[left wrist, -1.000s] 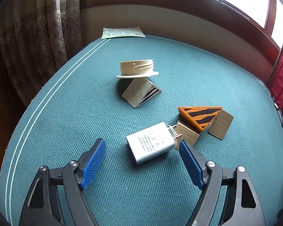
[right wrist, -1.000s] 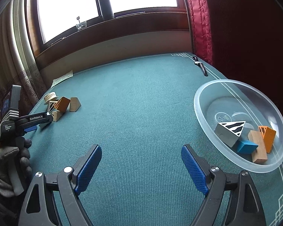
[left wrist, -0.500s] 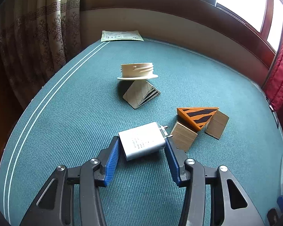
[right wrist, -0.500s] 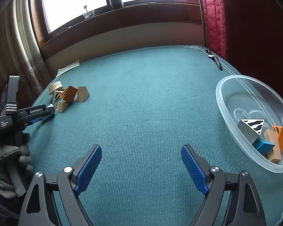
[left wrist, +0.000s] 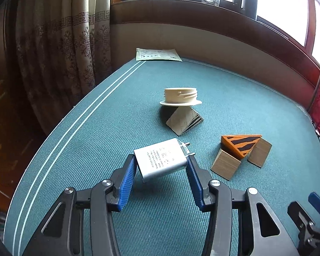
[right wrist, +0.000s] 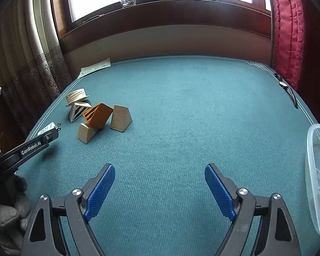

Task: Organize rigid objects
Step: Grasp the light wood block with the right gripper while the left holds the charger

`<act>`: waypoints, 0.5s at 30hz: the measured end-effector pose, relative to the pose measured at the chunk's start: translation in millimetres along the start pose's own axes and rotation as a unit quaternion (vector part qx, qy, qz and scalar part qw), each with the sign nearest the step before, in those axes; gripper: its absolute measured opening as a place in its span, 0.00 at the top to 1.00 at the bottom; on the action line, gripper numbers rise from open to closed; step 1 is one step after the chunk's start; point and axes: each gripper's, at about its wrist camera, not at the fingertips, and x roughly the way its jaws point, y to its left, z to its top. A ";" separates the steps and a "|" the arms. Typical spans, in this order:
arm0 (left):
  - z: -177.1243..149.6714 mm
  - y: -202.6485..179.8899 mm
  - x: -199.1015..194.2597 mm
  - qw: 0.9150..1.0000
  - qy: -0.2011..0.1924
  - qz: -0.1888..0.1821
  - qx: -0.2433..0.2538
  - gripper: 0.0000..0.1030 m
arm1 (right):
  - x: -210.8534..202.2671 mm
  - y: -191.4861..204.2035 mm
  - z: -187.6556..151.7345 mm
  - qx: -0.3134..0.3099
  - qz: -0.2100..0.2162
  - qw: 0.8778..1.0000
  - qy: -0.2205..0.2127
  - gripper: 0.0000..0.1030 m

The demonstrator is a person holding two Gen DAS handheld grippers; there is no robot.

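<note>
My left gripper (left wrist: 162, 164) is shut on a white plug charger (left wrist: 163, 160), which hangs tilted just above the green cloth, its prongs pointing right. Beyond it lie an orange striped wedge (left wrist: 241, 145) leaning on two plain wooden blocks (left wrist: 225, 166), a striped grey wedge (left wrist: 184, 121) and a cream threaded cap (left wrist: 180, 97) resting on it. In the right wrist view the same pile (right wrist: 98, 115) sits at the left, and my right gripper (right wrist: 160, 183) stands open over bare cloth. The left gripper (right wrist: 51, 132) reaches in from the left edge with the charger (right wrist: 47, 128).
A clear plastic bowl (right wrist: 315, 170) holding blocks stands at the right edge. A paper sheet (left wrist: 157, 54) lies at the table's far corner. Curtains hang along the left, a red one (right wrist: 288, 32) at the right, a window ledge behind. A gloved hand (right wrist: 4, 211) holds the left tool.
The left jaws closed on the charger and lifted it slightly off the cloth. The right gripper swung left, so the bowl slid to the right edge and the block pile came nearer.
</note>
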 end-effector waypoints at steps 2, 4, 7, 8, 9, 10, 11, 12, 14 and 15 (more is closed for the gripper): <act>0.2 0.7 1.0 1.000 0.002 -0.001 -0.001 0.53 | 10.8 9.4 7.7 -0.007 0.000 1.000 0.002 0.14; -0.3 2.0 2.4 1.000 0.005 -0.001 -0.004 0.53 | 21.5 17.4 15.6 -0.014 -0.001 1.000 0.004 0.14; 0.7 6.1 4.7 1.000 0.008 0.000 -0.015 0.53 | 35.7 26.9 25.9 -0.018 -0.001 1.000 0.006 0.14; 0.8 7.6 5.4 1.000 0.010 0.001 -0.018 0.53 | 40.1 29.6 28.9 -0.020 -0.003 1.000 0.006 0.14; 1.0 8.7 6.1 1.000 0.011 0.001 -0.021 0.53 | 44.7 32.6 32.2 -0.023 -0.004 1.000 0.007 0.14; 1.0 9.3 6.6 1.000 0.012 0.001 -0.023 0.53 | 48.8 35.6 35.5 -0.027 -0.007 1.000 0.007 0.17; 1.2 9.6 6.8 1.000 0.012 0.001 -0.024 0.53 | 53.0 37.9 38.7 -0.029 -0.012 0.999 0.007 0.19; 1.3 9.4 6.7 1.000 0.012 0.000 -0.024 0.53 | 57.0 39.6 41.7 -0.029 -0.012 0.999 0.010 0.23; 1.5 9.3 6.8 1.000 0.012 0.000 -0.024 0.53 | 64.2 42.2 46.7 -0.028 -0.010 0.999 0.015 0.28; 1.6 9.0 6.9 1.000 0.012 -0.001 -0.024 0.53 | 67.0 43.7 48.4 -0.029 -0.010 0.999 0.017 0.29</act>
